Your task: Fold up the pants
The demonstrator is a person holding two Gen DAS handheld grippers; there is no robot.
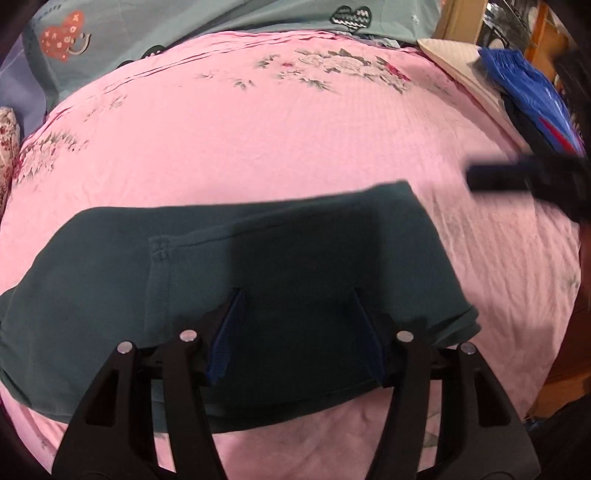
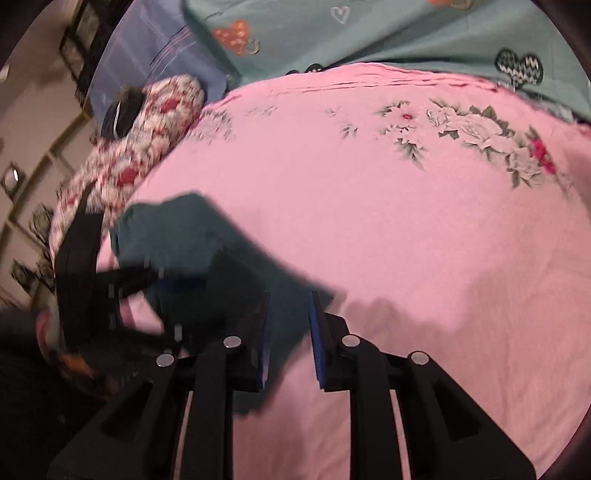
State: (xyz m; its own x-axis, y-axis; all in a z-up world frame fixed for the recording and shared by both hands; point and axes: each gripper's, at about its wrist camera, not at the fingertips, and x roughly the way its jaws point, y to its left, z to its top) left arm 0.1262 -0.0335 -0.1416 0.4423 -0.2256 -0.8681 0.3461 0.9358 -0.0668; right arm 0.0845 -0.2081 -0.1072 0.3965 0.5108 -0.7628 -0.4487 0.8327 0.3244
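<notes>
The dark green pants (image 1: 258,266) lay on the pink bedspread (image 1: 295,129) as a compact, layered rectangle, judged folded at least once; a further fold and squaring perhaps remained. The left gripper (image 1: 297,314) stood over the cloth with its jaws wide, pressing nothing. The right gripper (image 2: 290,325) hung beside the pants' corner, jaws narrow but apart, holding nothing. A stack of other clothes (image 1: 517,85) lay at the bed's edge.

no readable text from where i sit. teal blanket (image 1: 155,33) carries heart prints: one with small x and o marks (image 1: 61,37), one with zigzags (image 2: 519,68). no labels, brands or numbers.
</notes>
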